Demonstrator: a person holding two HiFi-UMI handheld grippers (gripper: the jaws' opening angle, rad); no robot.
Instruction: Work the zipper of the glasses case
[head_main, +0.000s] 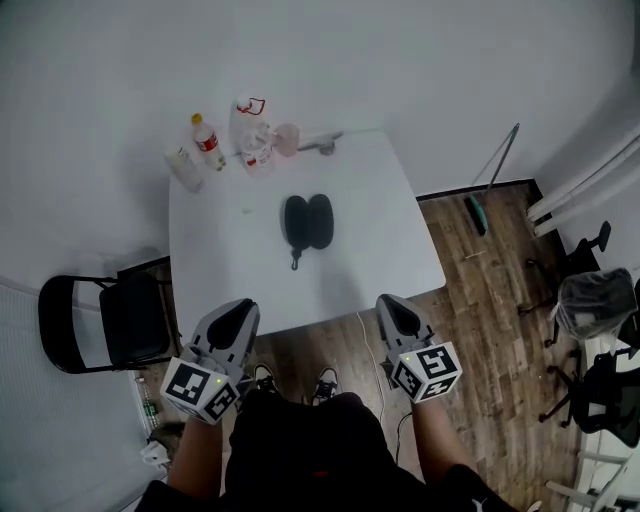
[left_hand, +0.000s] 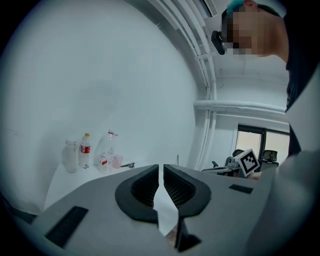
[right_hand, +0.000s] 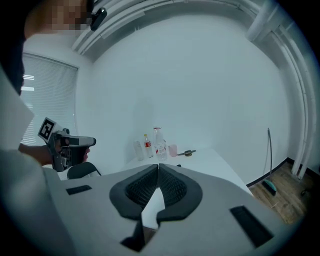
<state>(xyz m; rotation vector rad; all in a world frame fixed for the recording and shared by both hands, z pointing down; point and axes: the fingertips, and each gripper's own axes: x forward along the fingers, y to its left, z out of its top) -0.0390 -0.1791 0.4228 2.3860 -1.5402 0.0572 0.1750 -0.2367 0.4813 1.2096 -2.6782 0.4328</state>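
Bottles (head_main: 207, 141) stand along the far edge of the white table (head_main: 370, 240), a black chair (head_main: 105, 322) beside it.

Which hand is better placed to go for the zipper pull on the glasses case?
Left, probably: the zipper pull on the glasses case lies nearer the left claw than the right claw. Both are shut and empty.

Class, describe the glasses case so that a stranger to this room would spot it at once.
Find the white table against the wall. Near its middle lies the glasses case, apart from the bottles crowded at the far edge. It is the only dark thing there: two black ovals side by side, with a short tail toward the near edge.
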